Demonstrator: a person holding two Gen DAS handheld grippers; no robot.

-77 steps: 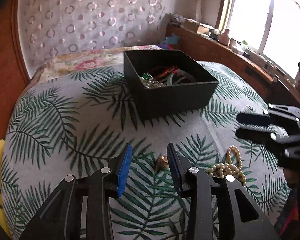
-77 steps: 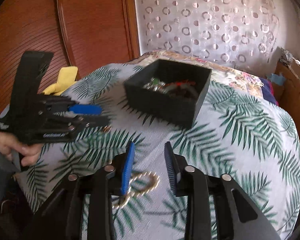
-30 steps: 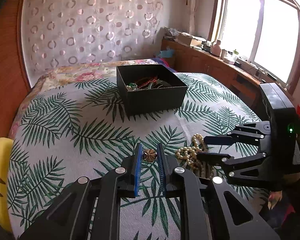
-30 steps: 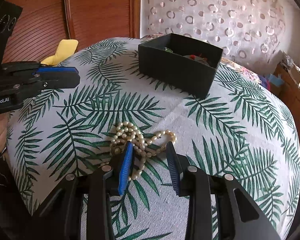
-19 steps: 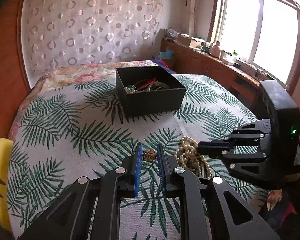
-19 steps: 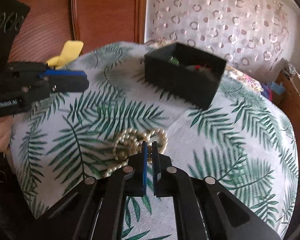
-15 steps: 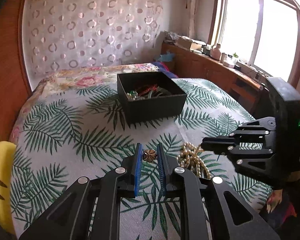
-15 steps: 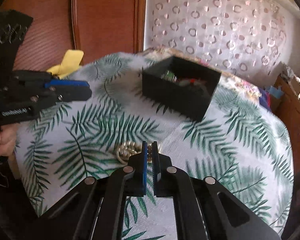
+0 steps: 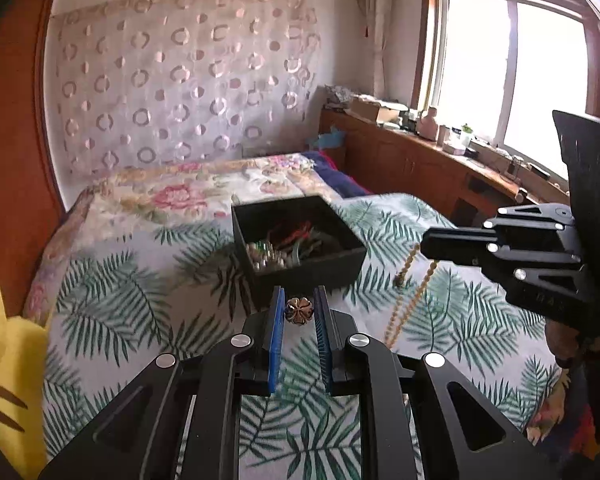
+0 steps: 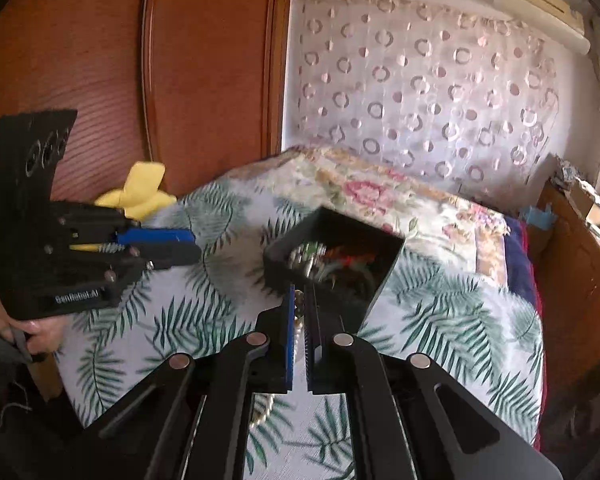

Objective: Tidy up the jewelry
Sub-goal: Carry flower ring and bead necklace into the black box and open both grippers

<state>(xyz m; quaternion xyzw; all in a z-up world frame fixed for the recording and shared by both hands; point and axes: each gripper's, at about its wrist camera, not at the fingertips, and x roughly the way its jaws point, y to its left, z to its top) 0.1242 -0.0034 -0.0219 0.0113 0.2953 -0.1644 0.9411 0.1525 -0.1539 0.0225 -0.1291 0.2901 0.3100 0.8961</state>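
Black box [image 9: 300, 268], one; one brooch [image 9: 299, 311]; one pearl necklace [image 9: 404, 304].

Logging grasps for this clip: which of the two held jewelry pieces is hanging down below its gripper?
The pearl necklace, dangling from the shut right gripper. The small flower-shaped brooch sits wholly between the left gripper's pads, nothing hanging.

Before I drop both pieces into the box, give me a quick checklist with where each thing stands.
1. Left gripper shut on the brooch: ok.
2. Right gripper shut on the pearl necklace: ok.
3. Necklace fully off the bedspread: cannot tell; its lower end is hidden.
4. Black box open with space inside: ok.
5. Either gripper over the box: not ok; both are short of it.
6. Grippers apart from each other: ok.
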